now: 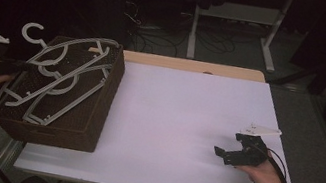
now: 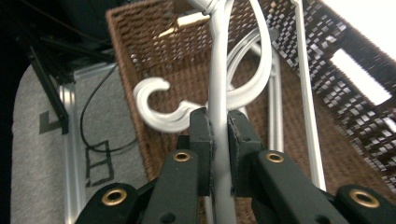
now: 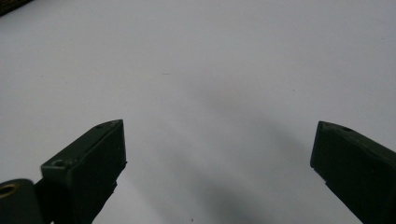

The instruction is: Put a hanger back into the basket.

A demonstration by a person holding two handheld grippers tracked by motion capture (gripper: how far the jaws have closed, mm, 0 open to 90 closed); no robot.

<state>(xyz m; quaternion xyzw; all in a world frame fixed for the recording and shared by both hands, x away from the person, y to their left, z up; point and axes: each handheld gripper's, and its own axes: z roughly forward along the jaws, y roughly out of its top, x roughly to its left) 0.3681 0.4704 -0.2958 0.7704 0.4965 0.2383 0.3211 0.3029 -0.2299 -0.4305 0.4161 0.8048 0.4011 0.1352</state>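
Several white plastic hangers [image 1: 67, 74] lie across the top of a brown wicker basket [image 1: 94, 125] at the table's left end. My left gripper [image 1: 23, 67] sits at the basket's left rim, shut on the bar of one white hanger [image 2: 218, 93]. In the left gripper view the jaws [image 2: 219, 121] pinch that bar, with a hook [image 2: 154, 100] curling to the left over the basket [image 2: 154, 46]. My right gripper [image 1: 222, 153] rests low over the white table [image 1: 172, 113] at the right, open, and nothing lies between its fingers [image 3: 219, 135].
A wooden strip [image 1: 191, 65] runs along the table's far edge. Beyond it stand white desk legs [image 1: 194, 31] and cables on a dark floor. The floor to the left of the basket shows a metal rail [image 2: 70, 140].
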